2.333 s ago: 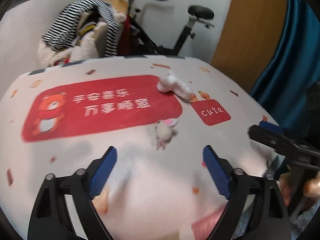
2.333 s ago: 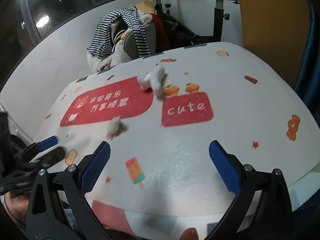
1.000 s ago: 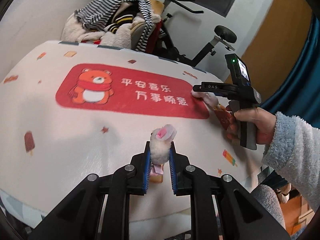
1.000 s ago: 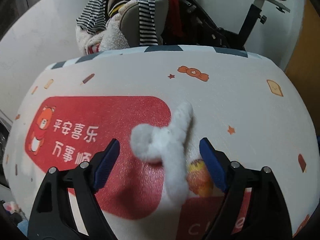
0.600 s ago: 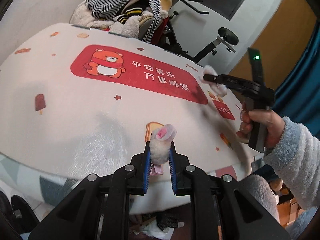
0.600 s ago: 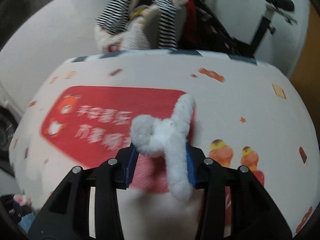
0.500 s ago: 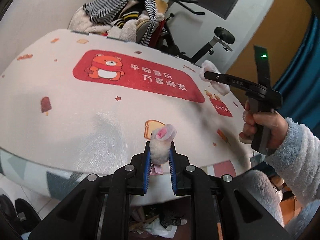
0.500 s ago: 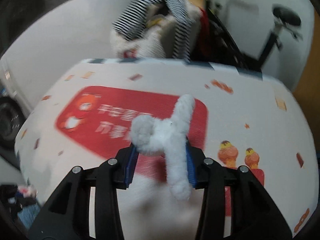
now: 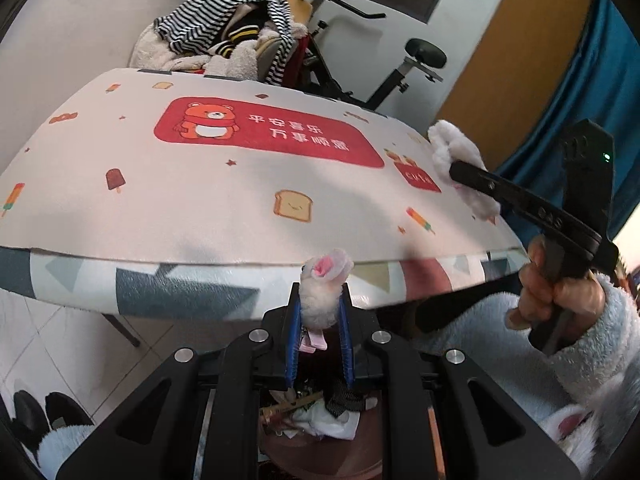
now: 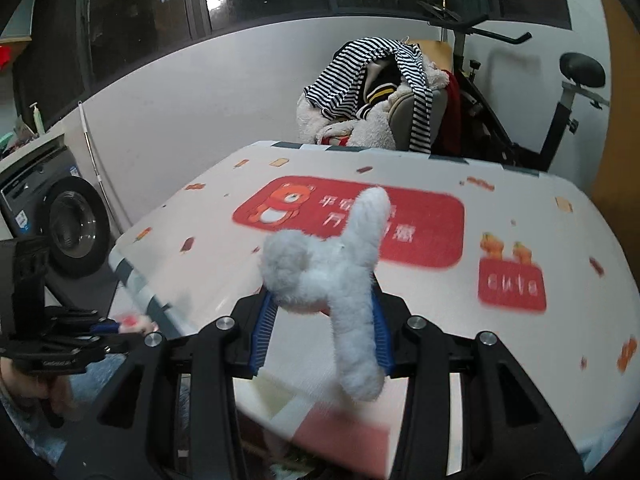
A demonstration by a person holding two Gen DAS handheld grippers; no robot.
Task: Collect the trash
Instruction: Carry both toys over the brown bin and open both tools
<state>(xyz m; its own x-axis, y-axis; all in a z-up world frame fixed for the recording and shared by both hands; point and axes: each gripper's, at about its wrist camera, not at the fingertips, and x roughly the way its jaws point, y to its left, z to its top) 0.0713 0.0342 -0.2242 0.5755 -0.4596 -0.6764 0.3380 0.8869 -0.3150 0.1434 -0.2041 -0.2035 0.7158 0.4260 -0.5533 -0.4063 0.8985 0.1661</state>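
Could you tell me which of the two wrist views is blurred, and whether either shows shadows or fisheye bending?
Right wrist view: the tablecloth print is smeared by motion, while the white fluffy piece in the right gripper stays sharp. Left wrist view: mostly crisp, with soft shadows across the cloth and the table edge bowed by the lens.

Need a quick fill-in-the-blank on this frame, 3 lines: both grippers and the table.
1. The left gripper is shut on a small fluffy piece with a ____ patch.
2. The right gripper grips a fluffy ____ piece.
3. The red panel on the tablecloth shows a cartoon ____.

Missing words: pink; white; bear
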